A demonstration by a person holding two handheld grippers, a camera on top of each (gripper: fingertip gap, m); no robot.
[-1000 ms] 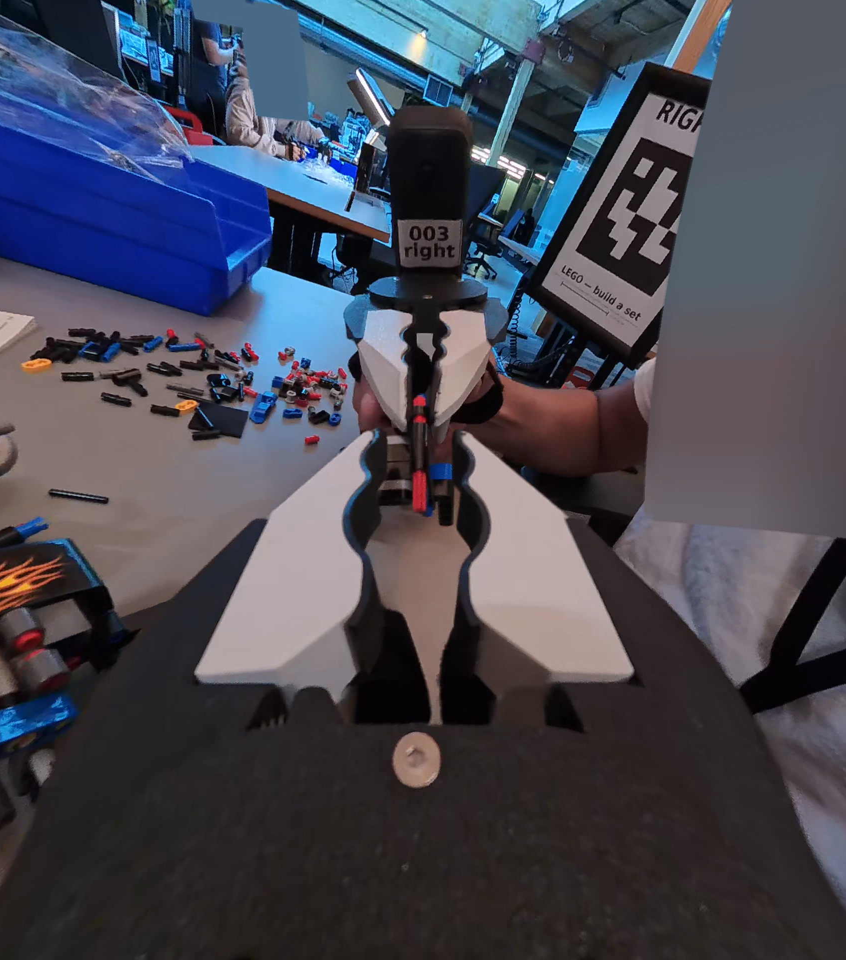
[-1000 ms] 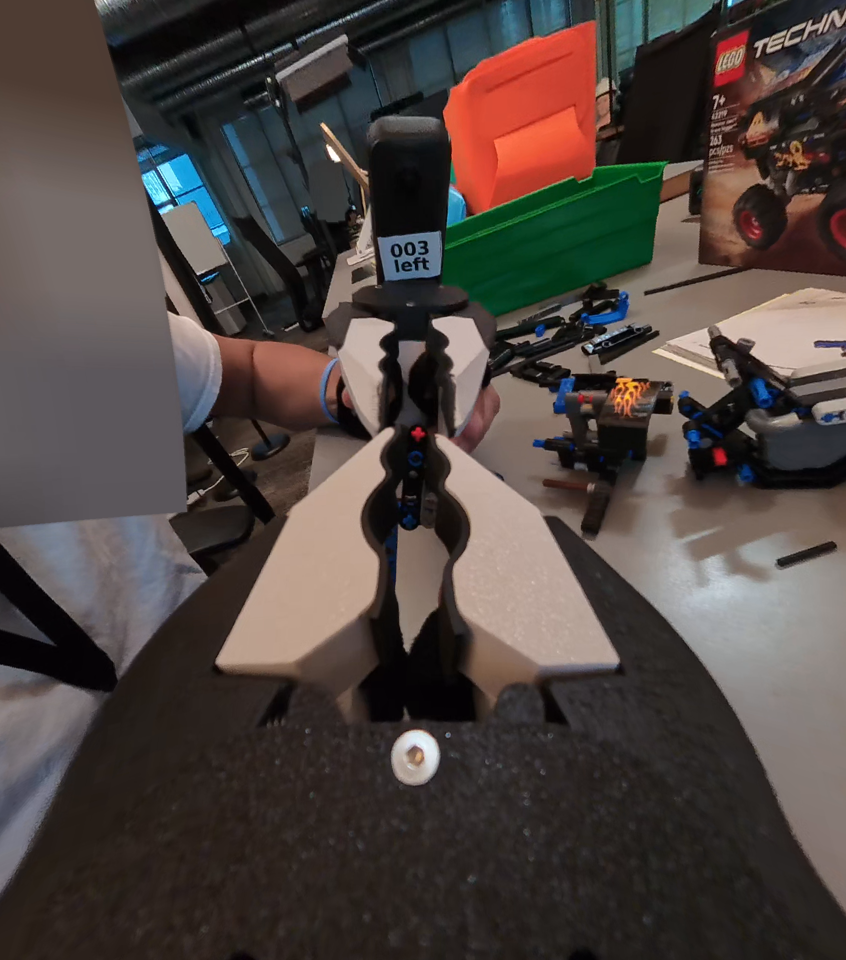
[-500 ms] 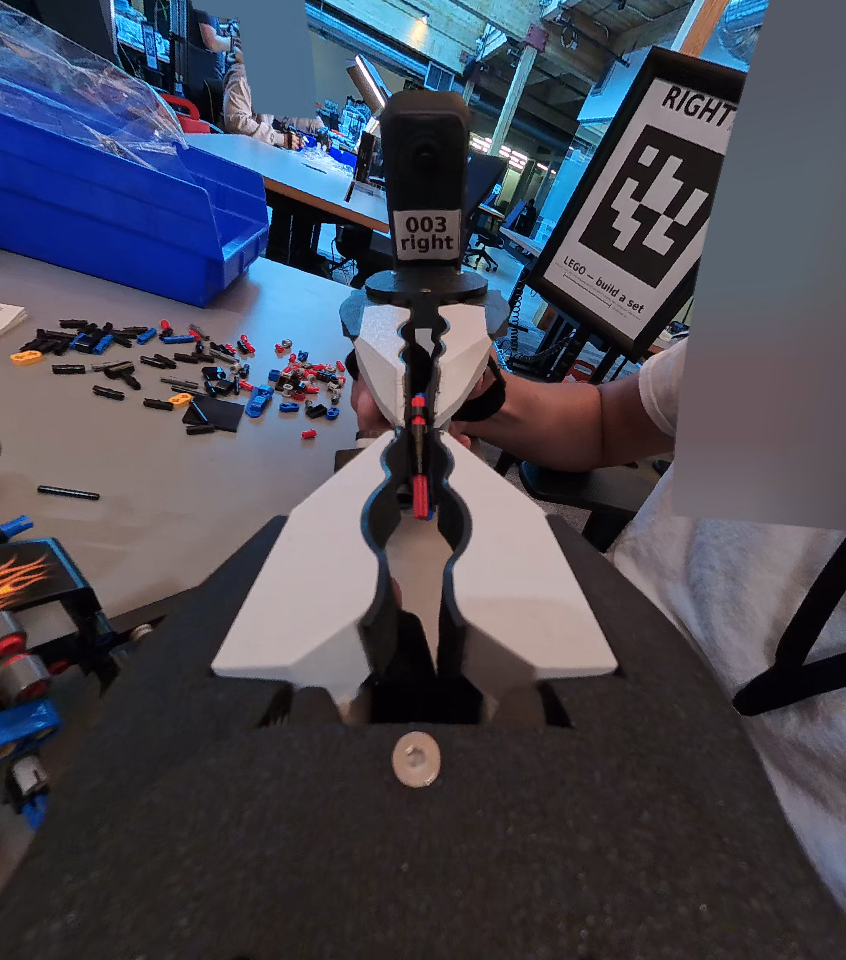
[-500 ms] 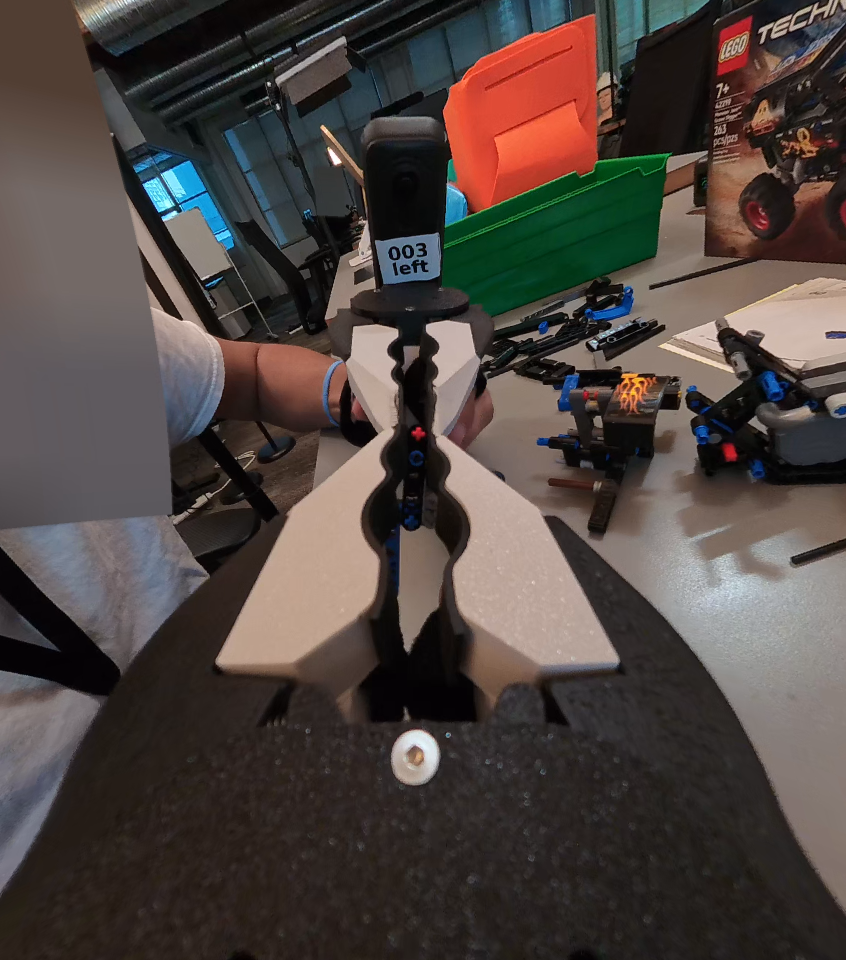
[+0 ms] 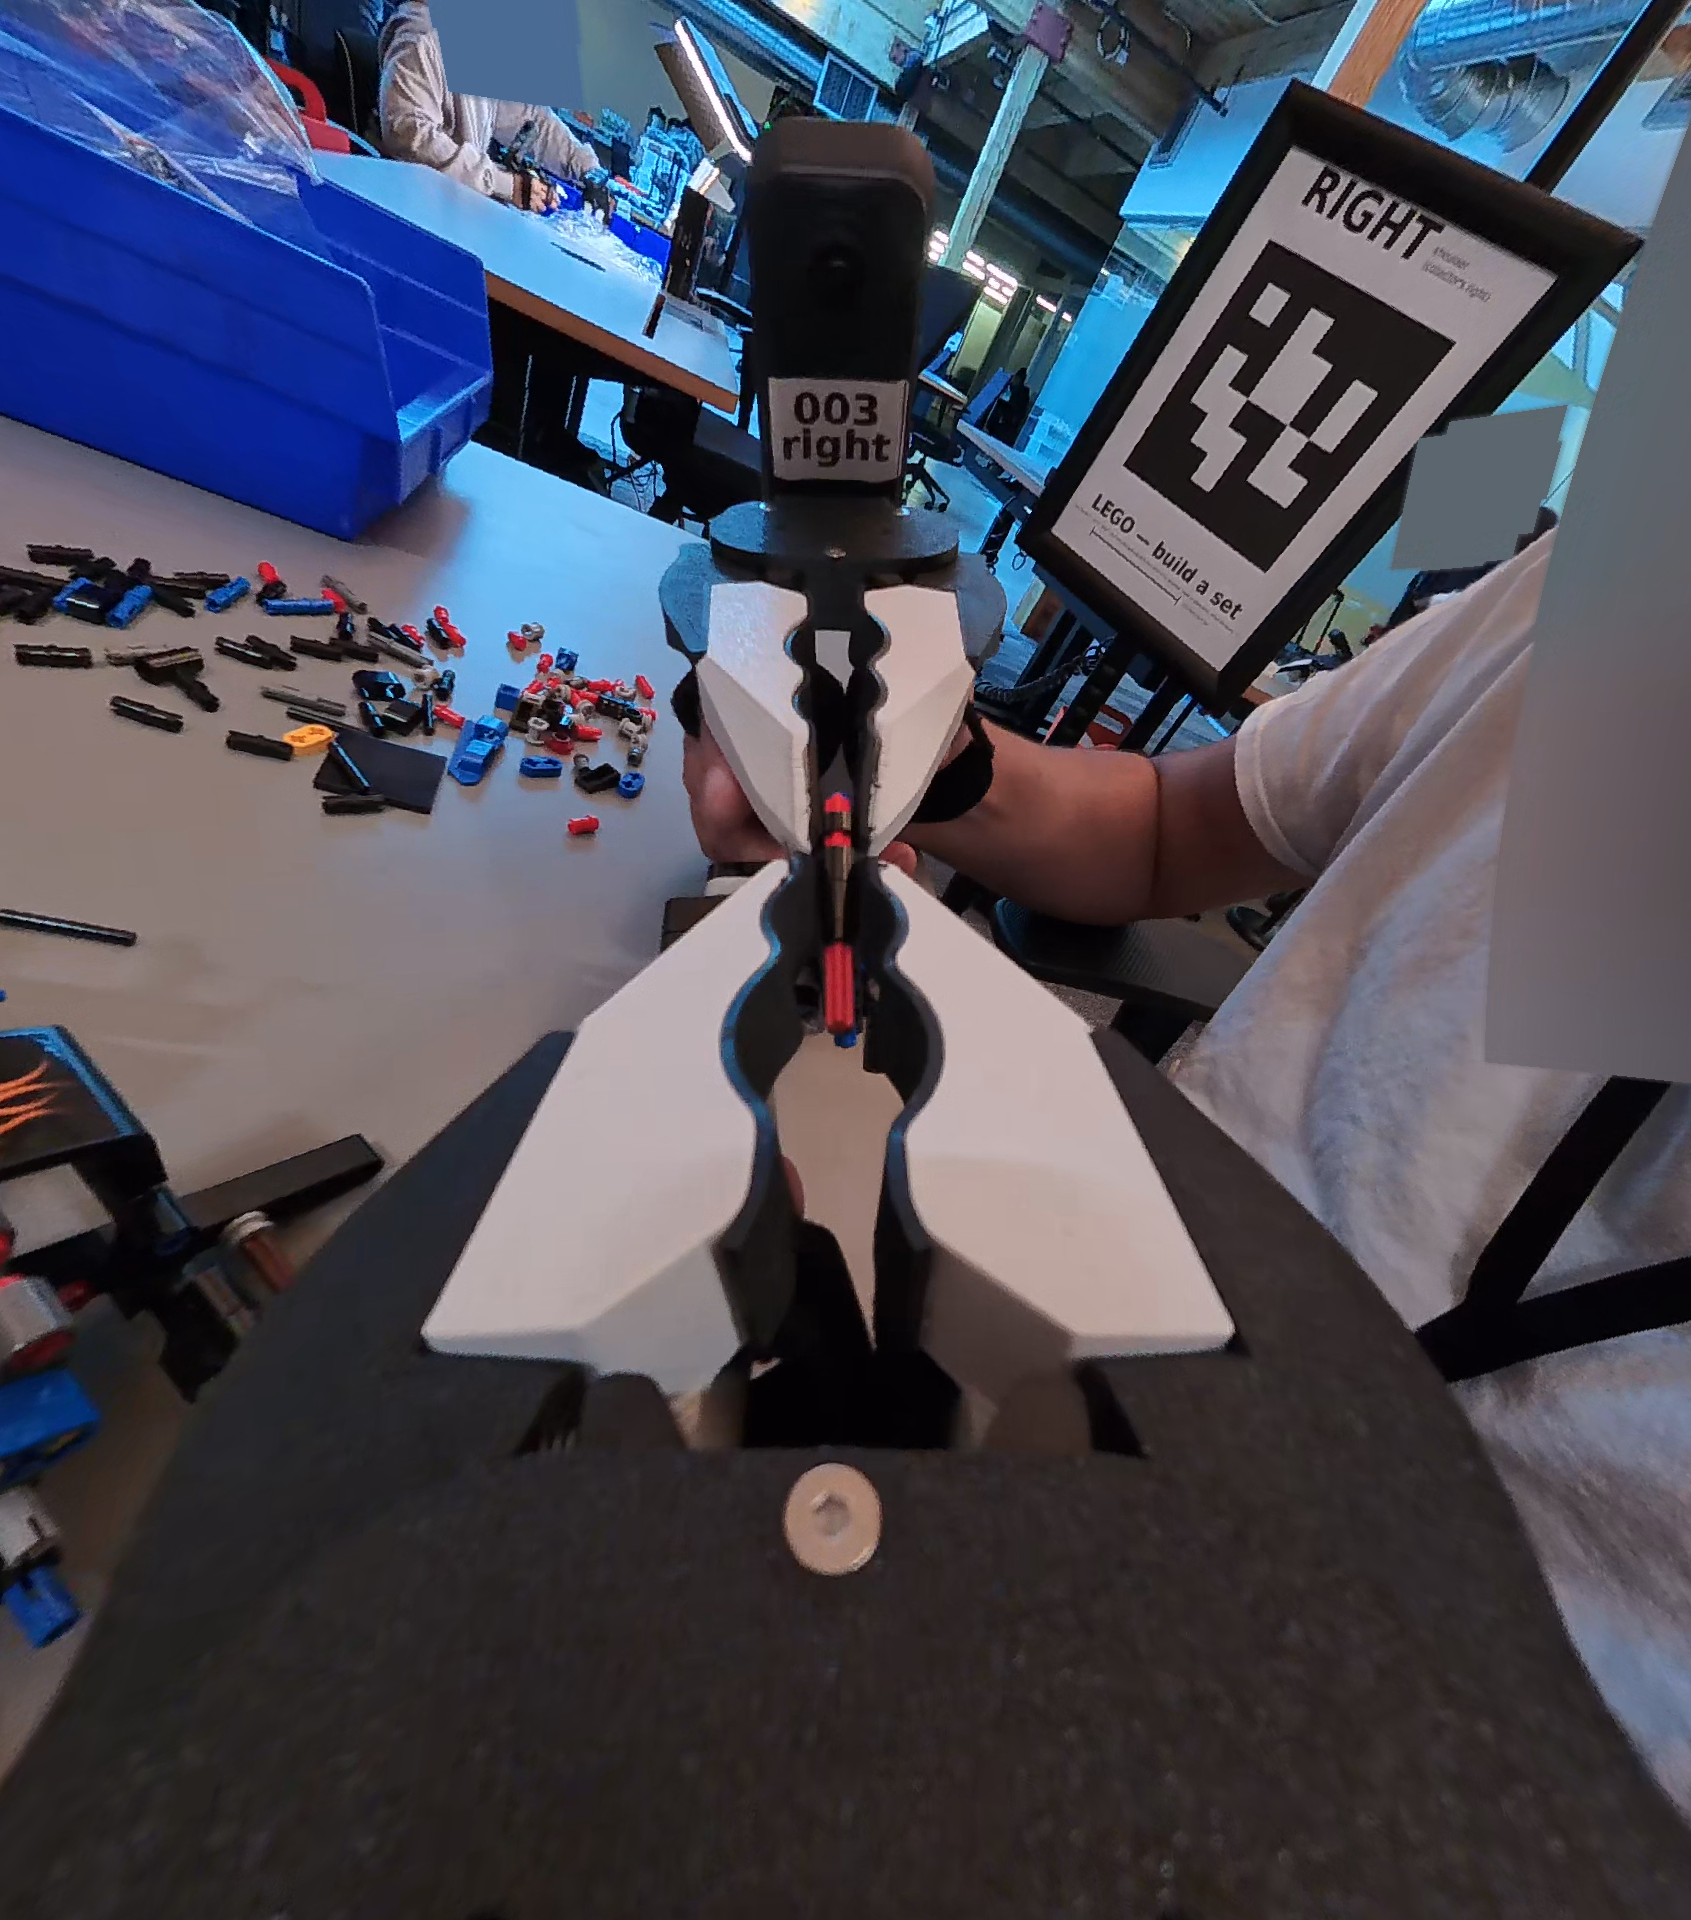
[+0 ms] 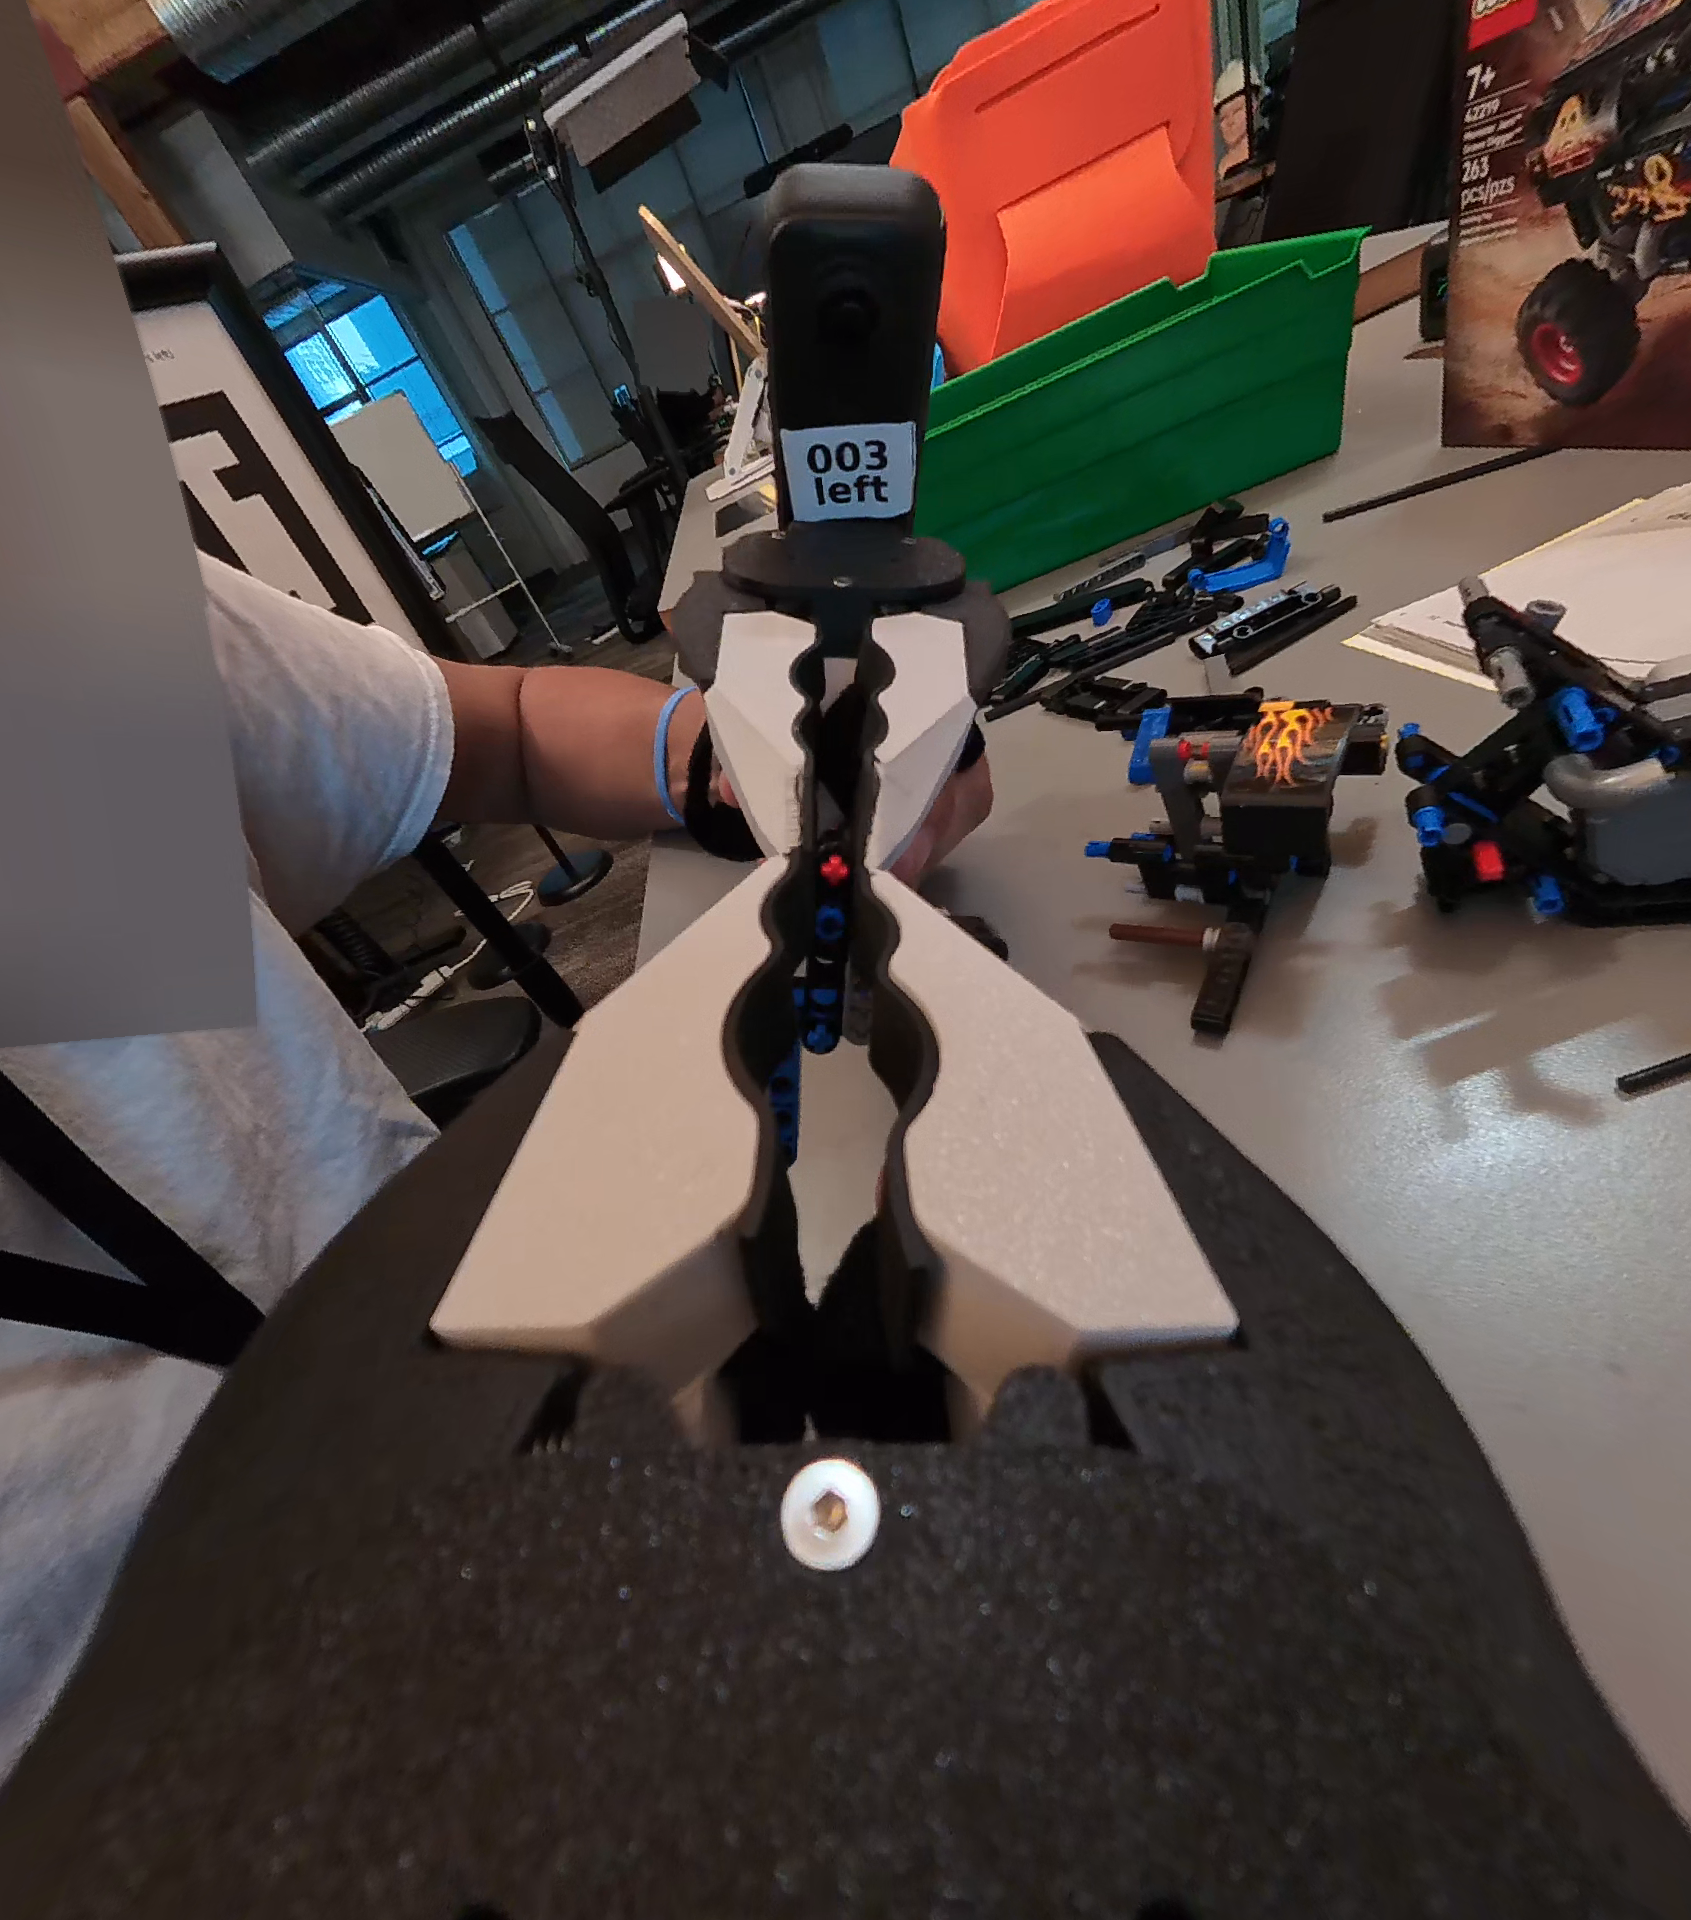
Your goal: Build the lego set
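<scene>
My two grippers meet tip to tip above the table's near edge. In the left wrist view my left gripper (image 5: 836, 883) is shut on a small black lego assembly (image 5: 837, 971) with a red pin. The right gripper (image 5: 836, 831) faces it and pinches the same assembly's far end. In the right wrist view my right gripper (image 6: 833, 878) is shut on the assembly (image 6: 825, 966), a thin black beam with blue pins and a red axle end. The left gripper (image 6: 833, 844) closes on it from the other side.
Loose lego parts (image 5: 508, 707) lie before a blue bin (image 5: 197, 343). A flame-decorated sub-build (image 6: 1277, 769), a grey chassis (image 6: 1599, 790), a booklet (image 6: 1599, 582), a green bin (image 6: 1132, 416) and the set's box (image 6: 1630, 208) stand on the table. A black axle (image 6: 1682, 1065) lies loose. My left and right fingertips are right by each other.
My left gripper's jaws have closed tighter on the assembly, whose blue and grey parts are now hidden. Both grippers shifted slightly and stay tip to tip.
</scene>
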